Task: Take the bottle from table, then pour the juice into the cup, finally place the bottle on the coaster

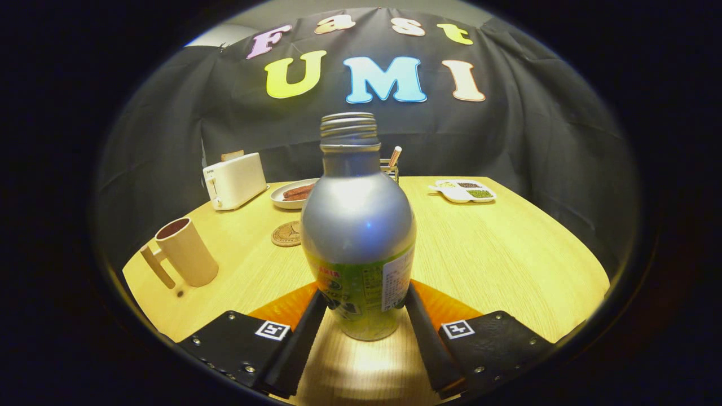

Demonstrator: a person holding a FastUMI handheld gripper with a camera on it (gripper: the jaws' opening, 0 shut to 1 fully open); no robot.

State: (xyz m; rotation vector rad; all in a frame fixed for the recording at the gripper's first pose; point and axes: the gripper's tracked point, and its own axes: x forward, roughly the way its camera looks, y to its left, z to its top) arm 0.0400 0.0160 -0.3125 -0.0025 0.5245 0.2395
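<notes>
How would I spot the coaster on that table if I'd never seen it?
Start at the wooden table and find the silver bottle standing between the gripper fingers. Just beyond it, toward the plate of food, lies the coaster: a small, flat, brown disc with a pattern, the only thing lying flush on the tabletop.

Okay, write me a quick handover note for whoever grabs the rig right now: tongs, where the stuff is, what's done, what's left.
Tongs: both fingers sit against the lower sides of the bottle; it looks gripped.
Bottle: upright between the fingers, cap off; whether its base rests on the table or is just off it is hard to tell.
Cup: beyond the fingers to the left, upright, handle toward the camera.
Coaster: bare, just behind the bottle's left side, nearer than the plate and toaster.
Done: bottle grasped.
Left: carry it to the cup, pour, then set it on the coaster.
</notes>
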